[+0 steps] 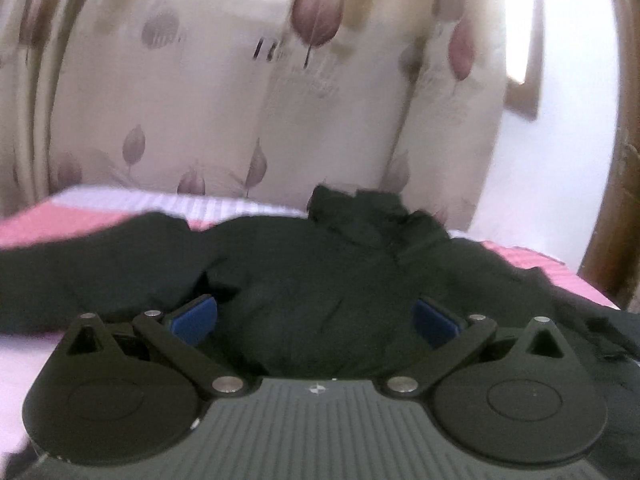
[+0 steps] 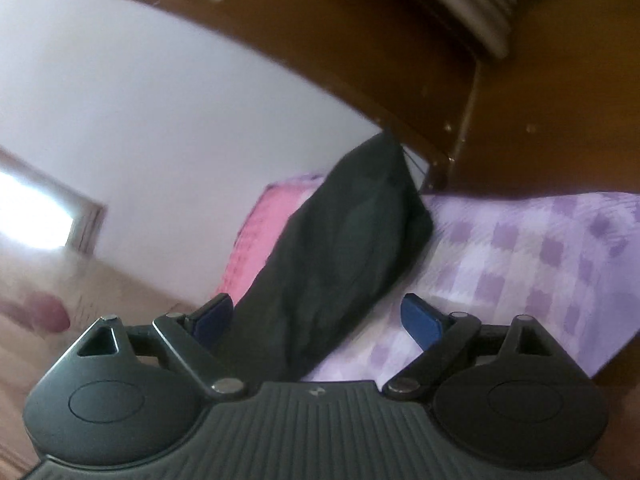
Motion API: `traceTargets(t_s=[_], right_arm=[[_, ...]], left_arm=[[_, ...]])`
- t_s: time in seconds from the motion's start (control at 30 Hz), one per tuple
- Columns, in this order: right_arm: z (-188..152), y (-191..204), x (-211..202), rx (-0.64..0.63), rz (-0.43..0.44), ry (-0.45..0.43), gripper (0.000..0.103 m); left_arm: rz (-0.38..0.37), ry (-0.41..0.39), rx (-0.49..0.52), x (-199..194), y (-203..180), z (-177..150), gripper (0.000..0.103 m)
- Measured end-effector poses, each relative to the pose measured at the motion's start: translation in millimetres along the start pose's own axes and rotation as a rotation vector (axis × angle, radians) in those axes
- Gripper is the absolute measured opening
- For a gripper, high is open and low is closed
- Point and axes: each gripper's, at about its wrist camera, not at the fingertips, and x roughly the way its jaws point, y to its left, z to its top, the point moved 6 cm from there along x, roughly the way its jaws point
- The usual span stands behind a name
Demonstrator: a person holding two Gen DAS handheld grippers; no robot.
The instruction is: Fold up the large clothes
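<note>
Both grippers spread over a dark garment on the bed.

We see both views blurred; the garment shows no clear shape, and its lower part is hidden behind the left gripper, whose jaws stand apart. The right gripper is likewise spread, with cloth between its pads. The bed carries pink and lilac covers; a leaf-print curtain and a wooden headboard stand behind.
</note>
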Motion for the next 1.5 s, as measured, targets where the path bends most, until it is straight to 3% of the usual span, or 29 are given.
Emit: traceTargets(t_s=[0.07, 0.13, 0.27, 0.43, 0.47, 0.53, 0.6, 0.7, 0.77, 0.87, 1.0, 1.17, 1.3, 1.5], right_arm=[[6, -3, 6, 0.038, 0.017, -0.038, 0.092], [17, -2, 6, 0.032, -0.003, -0.081, 0.1], [19, 5, 16, 0.024, -0.065, -0.181, 0.103], [18, 20, 32, -0.123, -0.188, -0.153, 0.102], [24, 23, 41, -0.154, -0.202, -0.139, 0.095], [24, 27, 58, -0.191, -0.225, -0.066, 0.017], [28, 25, 74, -0.184, -0.242, -0.018, 0.014], [43, 48, 80, -0.17, -0.199, -0.054, 0.013], [50, 86, 82, -0.172, -0.122, -0.089, 0.012], [45, 171, 92, -0.284, 0.006, -0.098, 0.012], [-3, 291, 117, -0.44, 0.228, -0.043, 0.012], [-130, 391, 148, -0.629, 0.476, 0.124, 0.012], [-236, 405, 176, -0.745, 0.534, 0.296, 0.012], [-347, 376, 199, -0.87, 0.484, 0.472, 0.013]], left_arm=[[-0.006, 0.046, -0.041, 12, 6, -9, 0.103], [-0.039, 0.083, -0.09, 19, 12, -14, 0.103], [-0.08, 0.082, -0.171, 20, 25, -16, 0.103], [-0.087, 0.088, -0.226, 19, 35, -18, 0.103], [-0.088, 0.089, -0.227, 19, 35, -19, 0.103], [-0.09, 0.088, -0.23, 19, 35, -18, 0.103], [-0.091, 0.09, -0.237, 20, 35, -18, 0.103], [-0.097, 0.086, -0.258, 20, 37, -19, 0.103], [-0.108, 0.076, -0.28, 19, 40, -18, 0.103], [-0.121, 0.064, -0.312, 18, 45, -18, 0.103], [-0.136, 0.048, -0.347, 16, 49, -18, 0.103], [-0.157, 0.016, -0.403, 10, 56, -19, 0.103], [-0.175, -0.001, -0.434, 8, 58, -19, 0.103], [-0.196, -0.021, -0.464, 6, 61, -19, 0.103]])
